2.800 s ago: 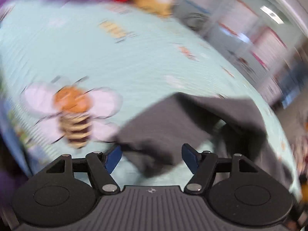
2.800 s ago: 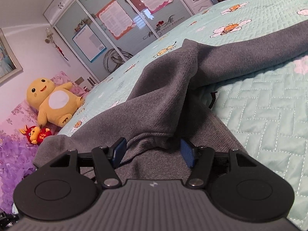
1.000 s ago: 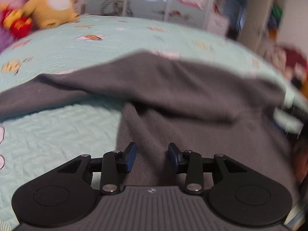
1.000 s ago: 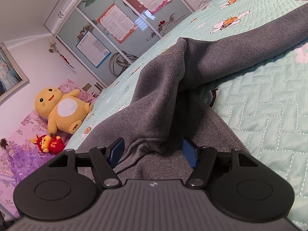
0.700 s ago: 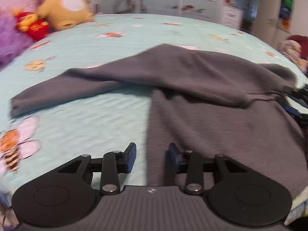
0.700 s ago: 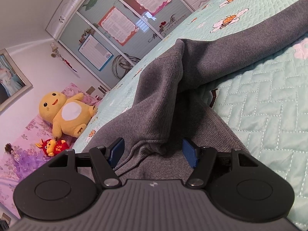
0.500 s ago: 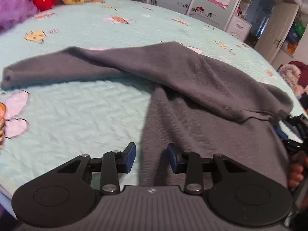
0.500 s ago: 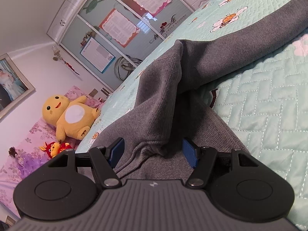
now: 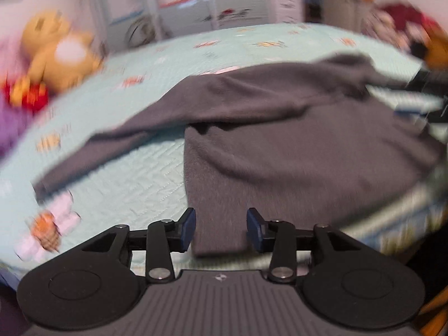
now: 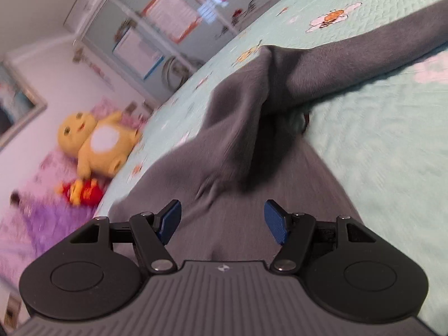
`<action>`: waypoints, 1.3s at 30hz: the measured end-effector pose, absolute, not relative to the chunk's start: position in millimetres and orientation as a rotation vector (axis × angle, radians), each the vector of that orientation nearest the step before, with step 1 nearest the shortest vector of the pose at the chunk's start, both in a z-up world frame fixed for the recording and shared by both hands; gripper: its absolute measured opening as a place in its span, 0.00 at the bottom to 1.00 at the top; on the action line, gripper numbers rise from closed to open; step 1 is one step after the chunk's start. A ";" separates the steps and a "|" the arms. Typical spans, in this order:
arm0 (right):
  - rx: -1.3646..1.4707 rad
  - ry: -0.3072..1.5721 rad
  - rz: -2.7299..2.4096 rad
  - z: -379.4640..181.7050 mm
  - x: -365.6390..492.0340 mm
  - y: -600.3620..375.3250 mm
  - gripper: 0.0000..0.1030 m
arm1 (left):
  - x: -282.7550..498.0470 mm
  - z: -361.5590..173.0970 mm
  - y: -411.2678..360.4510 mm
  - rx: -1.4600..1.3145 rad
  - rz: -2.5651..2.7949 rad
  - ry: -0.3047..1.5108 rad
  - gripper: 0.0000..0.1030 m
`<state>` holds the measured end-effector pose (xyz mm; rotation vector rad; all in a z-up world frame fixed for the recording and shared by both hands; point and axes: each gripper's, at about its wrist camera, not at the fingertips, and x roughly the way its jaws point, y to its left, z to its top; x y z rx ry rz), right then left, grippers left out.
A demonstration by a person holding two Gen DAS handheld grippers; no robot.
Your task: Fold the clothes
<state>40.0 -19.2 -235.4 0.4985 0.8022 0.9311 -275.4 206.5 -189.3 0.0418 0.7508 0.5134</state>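
A dark grey sweater (image 9: 294, 145) lies spread on the mint quilted bed (image 9: 126, 173), one sleeve (image 9: 84, 154) stretched out to the left. My left gripper (image 9: 221, 231) hovers at its near hem corner. Its jaws are opening, and the corner lies flat between them without being pinched. This view is blurred by motion. In the right wrist view the sweater (image 10: 238, 128) rises in a bunched fold ahead, with a sleeve (image 10: 364, 56) running off to the right. My right gripper (image 10: 223, 221) stands open over flat grey cloth, its pads clear of the fold.
A yellow plush toy (image 10: 95, 142) and a small red toy (image 10: 84, 193) sit at the head of the bed, beside purple fabric (image 10: 42, 224). Glass wardrobe doors with posters (image 10: 168, 28) stand beyond the bed. Bee prints (image 10: 330, 16) dot the quilt (image 10: 378, 154).
The left gripper has swung along the hem and rolled, and its jaws stand wider, now at the hem corner. The right gripper has drawn back, so the bunched fold sits ahead of its pads.
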 end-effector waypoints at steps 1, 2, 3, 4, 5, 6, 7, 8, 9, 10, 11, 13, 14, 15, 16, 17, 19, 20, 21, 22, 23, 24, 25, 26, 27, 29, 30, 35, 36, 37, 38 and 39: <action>0.470 0.770 0.958 -228.4 21.4 -35.9 0.64 | -278.7 -192.1 201.0 0.073 0.502 0.754 0.45; 0.411 0.724 0.970 -220.0 1.5 -52.2 0.64 | -280.9 -194.7 198.8 0.083 0.495 0.758 0.46; 0.324 0.676 0.966 -212.5 -19.9 -67.0 0.64 | -283.1 -197.3 196.6 0.093 0.488 0.761 0.47; 0.230 0.627 0.956 -205.7 -41.8 -81.4 0.64 | -284.3 -199.6 195.4 0.098 0.483 0.764 0.47; 0.141 0.604 0.944 -203.1 -58.6 -89.3 0.64 | -283.3 -201.1 196.7 0.090 0.482 0.767 0.47; 0.055 0.593 0.931 -202.5 -73.1 -94.4 0.64 | -281.8 -202.2 197.9 0.082 0.482 0.769 0.47; -0.031 0.582 0.916 -201.9 -87.6 -99.4 0.64 | -279.2 -202.0 198.8 0.072 0.485 0.768 0.47; -0.121 0.574 0.887 -203.1 -98.2 -99.6 0.64 | -276.7 -202.1 199.2 0.063 0.487 0.768 0.49; -0.202 0.565 0.832 -205.2 -103.1 -97.8 0.64 | -274.8 -203.0 198.1 0.059 0.487 0.776 0.53; -0.251 0.561 0.762 -206.9 -103.6 -94.8 0.64 | -273.4 -204.2 195.9 0.062 0.491 0.790 0.54; -0.274 0.579 0.707 -210.1 -98.2 -91.9 0.64 | -272.2 -205.5 193.5 0.068 0.496 0.803 0.54; -0.308 0.632 0.616 -218.2 -82.7 -86.8 0.64 | -273.7 -206.5 188.1 0.086 0.505 0.812 0.55; -0.309 0.640 0.592 -220.4 -77.2 -85.3 0.64 | -276.1 -206.0 185.9 0.083 0.507 0.812 0.56; -0.303 0.640 0.579 -221.7 -72.8 -84.5 0.63 | -278.7 -205.7 184.6 0.079 0.507 0.812 0.57; -0.297 0.640 0.566 -223.0 -68.4 -83.6 0.63 | -281.3 -205.4 183.5 0.075 0.508 0.811 0.57; -0.287 0.625 0.562 -222.3 -65.9 -83.7 0.64 | -283.5 -205.3 183.2 0.073 0.512 0.809 0.58; -0.274 0.596 0.558 -221.3 -61.1 -83.6 0.64 | -285.4 -205.8 184.6 0.063 0.520 0.812 0.59; -0.279 0.596 0.554 -222.9 -57.1 -82.3 0.64 | -285.7 -206.3 185.9 0.057 0.524 0.815 0.59; -0.273 0.604 0.555 -224.3 -53.0 -81.8 0.64 | -285.3 -206.7 187.5 0.049 0.529 0.817 0.59; -0.252 0.608 0.560 -224.6 -49.2 -81.6 0.64 | -284.9 -206.8 188.9 0.041 0.536 0.818 0.59; -0.225 0.608 0.567 -224.3 -45.6 -81.1 0.63 | -284.7 -206.7 190.2 0.033 0.538 0.818 0.59; -0.203 0.601 0.575 -223.6 -43.2 -81.2 0.63 | -284.5 -206.6 191.4 0.026 0.540 0.818 0.59; -0.182 0.591 0.583 -222.7 -41.3 -81.5 0.63 | -284.8 -206.2 191.8 0.025 0.540 0.817 0.59; -0.183 0.593 0.580 -222.4 -40.5 -78.6 0.63 | -285.7 -205.1 190.9 0.030 0.542 0.811 0.59; -0.199 0.602 0.575 -221.6 -41.7 -77.3 0.63 | -286.8 -204.0 190.3 0.034 0.543 0.805 0.59; -0.234 0.606 0.575 -218.7 -48.4 -80.1 0.63 | -288.9 -203.1 190.5 0.032 0.539 0.796 0.60; -0.249 0.593 0.582 -216.5 -54.1 -83.8 0.64 | -288.1 -204.1 191.4 0.027 0.542 0.799 0.60; -0.294 0.613 0.546 -223.7 -47.2 -83.2 0.64 | -283.1 -203.3 190.6 0.037 0.550 0.784 0.60; -0.280 0.614 0.543 -223.5 -45.0 -82.3 0.64 | -283.5 -202.7 190.7 0.037 0.548 0.780 0.60; -0.260 0.611 0.545 -222.5 -43.7 -81.6 0.64 | -283.6 -202.9 191.5 0.034 0.549 0.780 0.60; -0.239 0.609 0.546 -221.5 -42.4 -80.9 0.64 | -283.7 -203.0 192.4 0.032 0.551 0.781 0.60; -0.218 0.606 0.554 -220.2 -41.7 -80.8 0.64 | -283.9 -203.2 193.2 0.029 0.552 0.781 0.60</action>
